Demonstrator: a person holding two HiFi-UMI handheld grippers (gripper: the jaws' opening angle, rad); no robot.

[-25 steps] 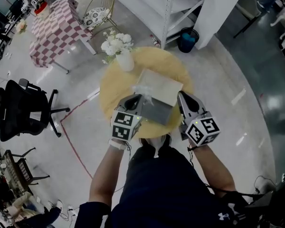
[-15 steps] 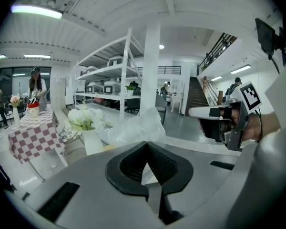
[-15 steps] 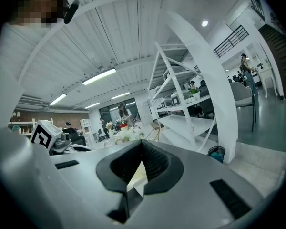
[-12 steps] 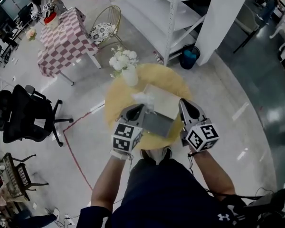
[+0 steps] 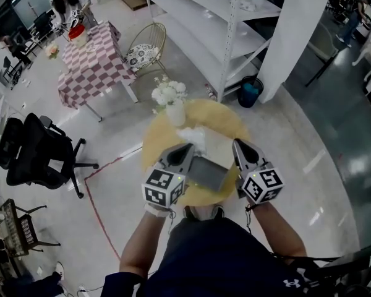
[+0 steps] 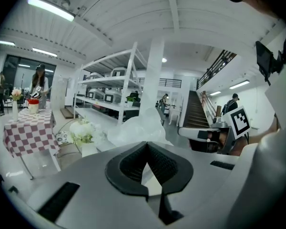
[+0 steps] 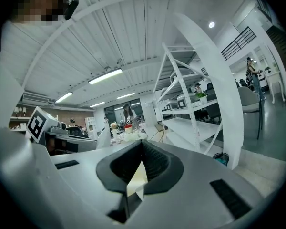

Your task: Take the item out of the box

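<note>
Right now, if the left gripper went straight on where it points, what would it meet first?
The crumpled white wrapping, lying directly ahead of the left gripper; it seems to touch the shut jaw tips.

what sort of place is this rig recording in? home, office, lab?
Probably a large open lab or studio hall, not a home: tall white metal shelving rack, black swivel office chair on a polished grey concrete floor, staged red-and-white checked table.
</note>
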